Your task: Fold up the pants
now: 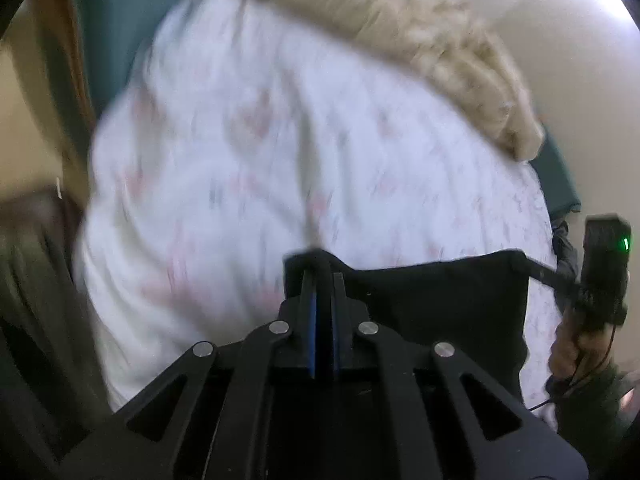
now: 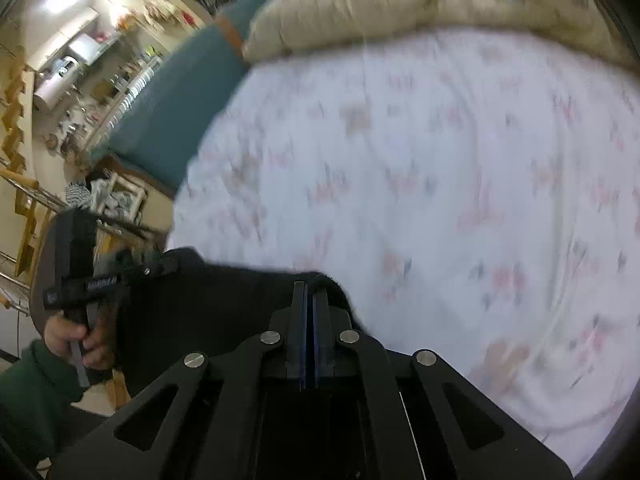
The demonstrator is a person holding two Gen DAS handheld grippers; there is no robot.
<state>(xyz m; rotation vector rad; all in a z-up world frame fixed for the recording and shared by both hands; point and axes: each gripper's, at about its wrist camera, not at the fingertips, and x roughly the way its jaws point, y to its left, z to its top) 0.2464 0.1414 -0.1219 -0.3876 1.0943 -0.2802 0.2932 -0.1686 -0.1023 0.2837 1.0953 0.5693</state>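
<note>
Both wrist views angled steeply down, close over bed sheet [image 1: 280, 140]. Left view looks rightward across pants [image 1: 440, 300]; right view leftward. Shared: sheet, pants, beige blanket [image 2: 400, 4].

The right tongs [image 2: 310, 292] are clamped on the edge of the black fabric pants [image 2: 208, 300], held above the white floral-print bed sheet [image 2: 420, 184]; the left tongs [image 2: 160, 266] grip the opposite edge.
</note>
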